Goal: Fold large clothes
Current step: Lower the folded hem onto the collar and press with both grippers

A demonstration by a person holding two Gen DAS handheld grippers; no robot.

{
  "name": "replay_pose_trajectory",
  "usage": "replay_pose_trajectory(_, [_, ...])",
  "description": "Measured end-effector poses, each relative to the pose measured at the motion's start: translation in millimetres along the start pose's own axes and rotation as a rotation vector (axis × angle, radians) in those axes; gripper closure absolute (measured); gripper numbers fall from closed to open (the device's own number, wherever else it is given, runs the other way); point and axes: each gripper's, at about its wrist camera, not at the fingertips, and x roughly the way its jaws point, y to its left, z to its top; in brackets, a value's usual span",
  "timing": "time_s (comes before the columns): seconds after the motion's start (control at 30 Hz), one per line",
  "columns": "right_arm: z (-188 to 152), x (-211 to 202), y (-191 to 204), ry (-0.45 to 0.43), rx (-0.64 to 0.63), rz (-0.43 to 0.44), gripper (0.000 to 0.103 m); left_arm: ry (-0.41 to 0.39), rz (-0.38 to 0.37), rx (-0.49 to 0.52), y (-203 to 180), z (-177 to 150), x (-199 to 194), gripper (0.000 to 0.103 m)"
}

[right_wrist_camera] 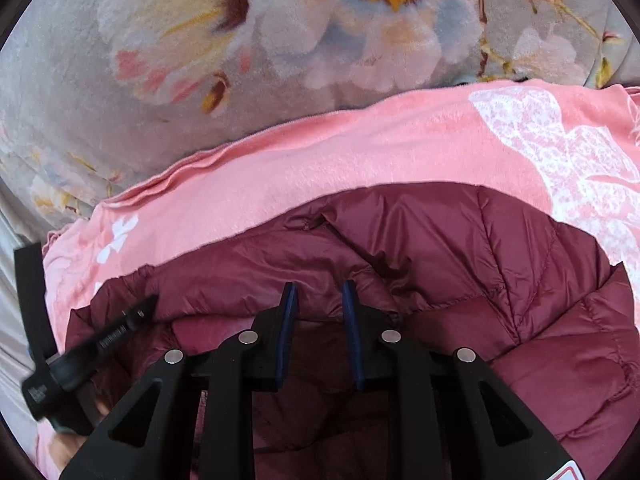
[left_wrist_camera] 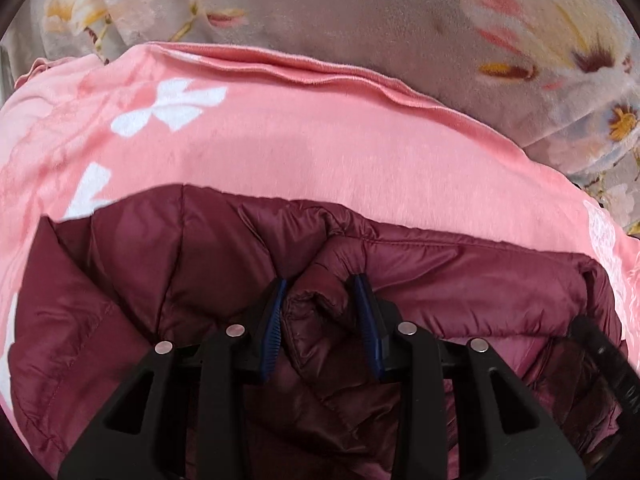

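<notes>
Under everything you have a grey floral blanket (right_wrist_camera: 168,92), and on it a pink blanket (left_wrist_camera: 320,152) with white prints. The maroon puffer jacket (right_wrist_camera: 500,248) lies on the pink one, bunched at its near edge. Your left gripper (left_wrist_camera: 320,284) pinches a puckered fold of the jacket between its blue pads. Your right gripper (right_wrist_camera: 318,292) stands narrowly apart over the jacket's edge — whether cloth is caught between its pads, I cannot tell.
</notes>
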Motion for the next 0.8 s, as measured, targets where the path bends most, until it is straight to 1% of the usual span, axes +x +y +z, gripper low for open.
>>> replay_pose_trajectory(0.03, [0.5,0.1,2.0,-0.003,-0.008,-0.002,0.082,-0.007,-0.005,-0.004,1.8,-2.6,-1.1,0.07])
replay_pose_trajectory(0.1, [-1.7,5.0,6.5,0.003,-0.045,-0.037,0.082,-0.026,-0.017,-0.017,5.9,-5.7,-1.4,0.069])
replay_pose_trajectory(0.13, [-6.1,12.2,8.9,0.019,-0.076,-0.069,0.082,-0.036,-0.026,-0.031,8.3,-7.0,-1.6,0.069])
replay_pose_trajectory(0.17, [-10.6,19.3,8.7,0.04,-0.089,-0.082,0.083,-0.039,-0.032,-0.039,9.0,-7.3,-0.9,0.069])
replay_pose_trajectory(0.4, [-15.3,28.9,7.4,0.049,-0.096,-0.099,0.084,-0.042,-0.026,-0.033,7.9,-3.2,6.5,0.067])
replay_pose_trajectory(0.6, [-17.0,33.6,12.5,0.05,-0.119,-0.13,0.084,-0.037,0.012,0.002,-0.1,-3.6,10.7,0.066])
replay_pose_trajectory(0.7, [-16.4,35.2,13.4,0.05,-0.122,-0.131,0.084,-0.034,0.024,0.015,-2.4,-3.6,12.0,0.066])
replay_pose_trajectory(0.8, [-16.1,36.8,15.0,0.049,-0.117,-0.125,0.084,-0.035,0.021,0.014,-1.4,-3.5,12.3,0.066])
